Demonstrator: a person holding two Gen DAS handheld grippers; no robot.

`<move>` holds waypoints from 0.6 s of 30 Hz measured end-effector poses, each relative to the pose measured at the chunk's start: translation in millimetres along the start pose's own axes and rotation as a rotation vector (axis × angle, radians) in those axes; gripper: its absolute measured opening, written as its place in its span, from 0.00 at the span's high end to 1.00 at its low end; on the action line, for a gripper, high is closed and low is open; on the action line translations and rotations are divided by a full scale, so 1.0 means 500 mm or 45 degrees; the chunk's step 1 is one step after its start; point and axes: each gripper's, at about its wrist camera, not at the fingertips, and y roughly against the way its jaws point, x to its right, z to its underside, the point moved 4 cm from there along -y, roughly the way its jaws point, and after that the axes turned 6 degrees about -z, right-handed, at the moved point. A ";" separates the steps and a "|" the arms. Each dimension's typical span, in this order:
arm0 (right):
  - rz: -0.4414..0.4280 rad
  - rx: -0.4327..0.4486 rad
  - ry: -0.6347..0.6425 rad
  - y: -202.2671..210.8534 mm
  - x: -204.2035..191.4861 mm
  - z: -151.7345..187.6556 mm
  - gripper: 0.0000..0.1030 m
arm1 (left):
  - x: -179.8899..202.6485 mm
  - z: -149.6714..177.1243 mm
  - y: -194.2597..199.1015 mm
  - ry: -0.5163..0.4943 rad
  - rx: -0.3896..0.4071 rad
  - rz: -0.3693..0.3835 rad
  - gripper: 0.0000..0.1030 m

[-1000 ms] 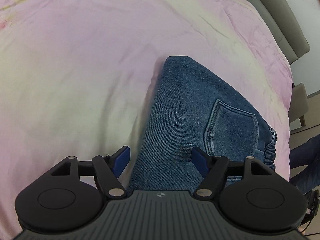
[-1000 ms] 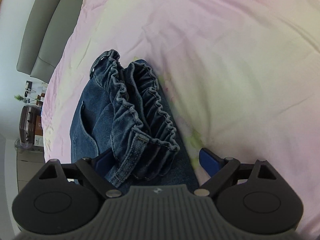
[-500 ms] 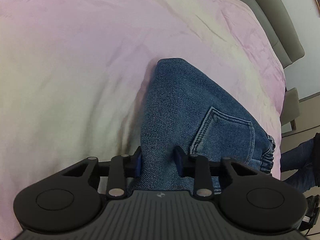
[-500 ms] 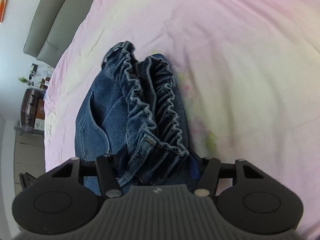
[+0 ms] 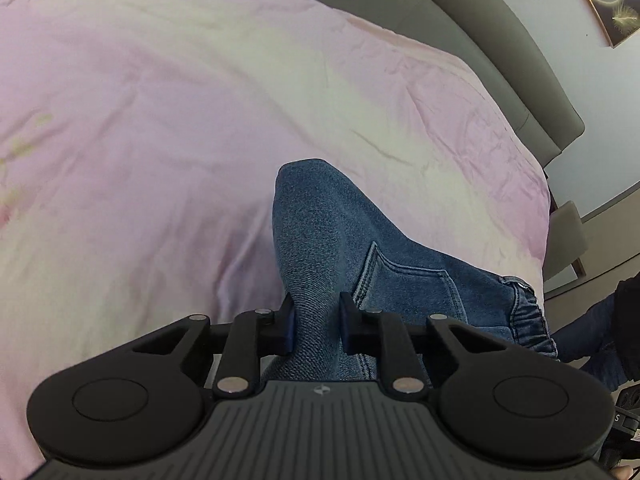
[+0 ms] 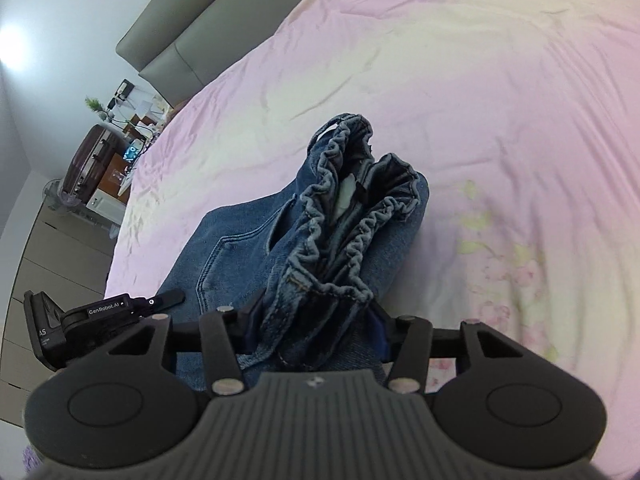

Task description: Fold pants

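Blue denim pants (image 5: pixel 320 216) lie folded into a thick bundle on the pink bedsheet (image 5: pixel 160 120), partly raised off it. My left gripper (image 5: pixel 316 316) is closing, its pads pressing a folded ridge of denim beside the back pocket (image 5: pixel 408 292). In the right wrist view the pants (image 6: pixel 240 248) show their gathered elastic waistband (image 6: pixel 352 200) uppermost. My right gripper (image 6: pixel 316 316) is closing on the stacked waistband layers, which fill the gap between its jaws. The left gripper's body (image 6: pixel 100 316) shows at the lower left of that view.
A grey padded headboard (image 5: pixel 500 60) runs along the bed's far edge. A chair (image 5: pixel 568 236) and a person's dark sleeve (image 5: pixel 592 336) are past the bed's right side. A brown suitcase (image 6: pixel 86 164) and a cluttered stand sit beyond the bed's corner.
Both grippers went from open around the denim to closed on it. Both have risen, and the gripped ends of the pants have come up off the sheet with them.
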 end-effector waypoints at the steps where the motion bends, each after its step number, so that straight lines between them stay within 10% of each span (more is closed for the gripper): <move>1: -0.024 0.003 0.000 -0.013 -0.016 -0.004 0.54 | -0.012 -0.021 0.018 -0.002 0.022 -0.011 0.79; 18: -0.233 -0.056 -0.006 -0.381 -0.230 0.021 0.54 | -0.250 -0.237 0.063 -0.104 0.129 -0.248 0.79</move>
